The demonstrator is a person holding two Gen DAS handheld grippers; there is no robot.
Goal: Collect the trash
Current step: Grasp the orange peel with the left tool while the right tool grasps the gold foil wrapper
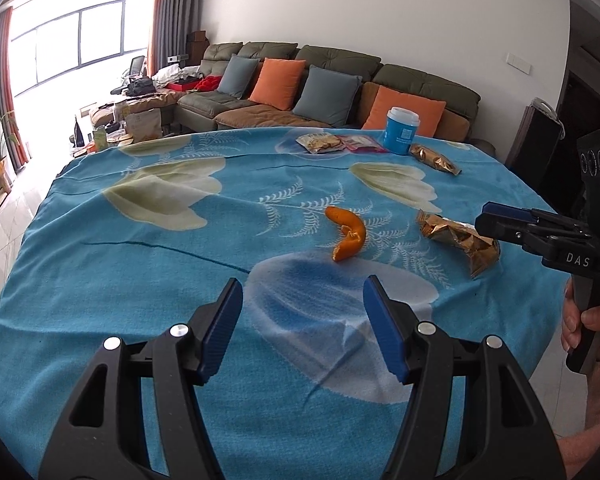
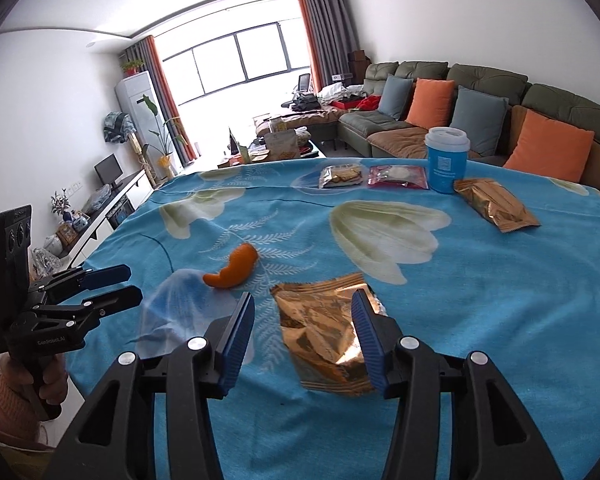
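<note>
On a counter [image 1: 140,280] covered with a blue flowered cloth, several bits of trash lie spread out. A curled orange peel [image 1: 347,236] sits near the middle. Just to its right lies a crumpled gold wrapper [image 2: 324,332], torn open. At the far edge stand a blue cup with a white lid [image 1: 401,130], another gold packet [image 2: 496,205] just beside the cup, a clear snack packet [image 2: 340,176] and a pink-edged packet [image 2: 398,177] side by side.

The left claw [image 1: 302,326] hovers over bare cloth, short of the peel, with its blue pads apart and nothing between them. The right claw [image 2: 302,340] hangs over the crumpled gold wrapper; its pads are apart, the wrapper shows between them, and the right pad covers the wrapper's edge, though whether it touches cannot be told. Nothing stands between either claw and the trash nearest it.

Behind the counter runs a long green sofa [image 1: 340,76] with orange and grey cushions, and a bright window [image 2: 236,60] with curtains.
</note>
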